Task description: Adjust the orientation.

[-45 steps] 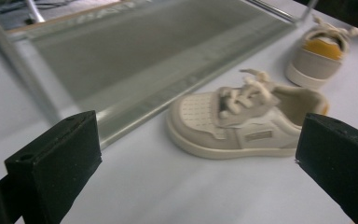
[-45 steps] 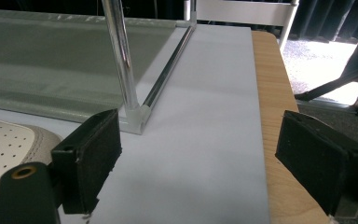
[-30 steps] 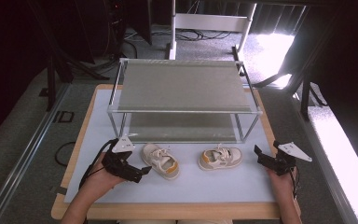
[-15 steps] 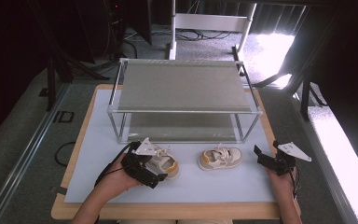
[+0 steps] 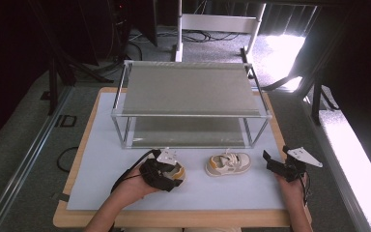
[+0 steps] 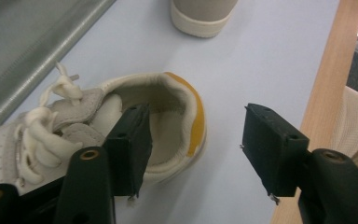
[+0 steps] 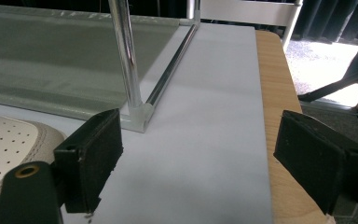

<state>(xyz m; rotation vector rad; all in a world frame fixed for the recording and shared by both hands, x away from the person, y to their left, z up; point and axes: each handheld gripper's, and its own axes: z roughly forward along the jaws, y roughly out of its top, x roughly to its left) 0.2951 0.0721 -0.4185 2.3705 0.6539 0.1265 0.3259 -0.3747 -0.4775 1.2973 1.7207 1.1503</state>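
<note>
Cream shoe (image 6: 121, 121) with a mustard heel stripe at centre frame, black tool (image 6: 196, 149) below it, pale blue mat (image 5: 101, 169), light wood bench (image 5: 174, 218).

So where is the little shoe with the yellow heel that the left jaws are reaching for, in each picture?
High view: the left shoe lies bottom centre-left, under the left gripper.
Left gripper view: centre-left, one jaw inside its opening, the other outside the heel.
Right gripper view: can't place it; the shoe at the left edge can't be identified.
Shared landmark: the metal rack.
</note>
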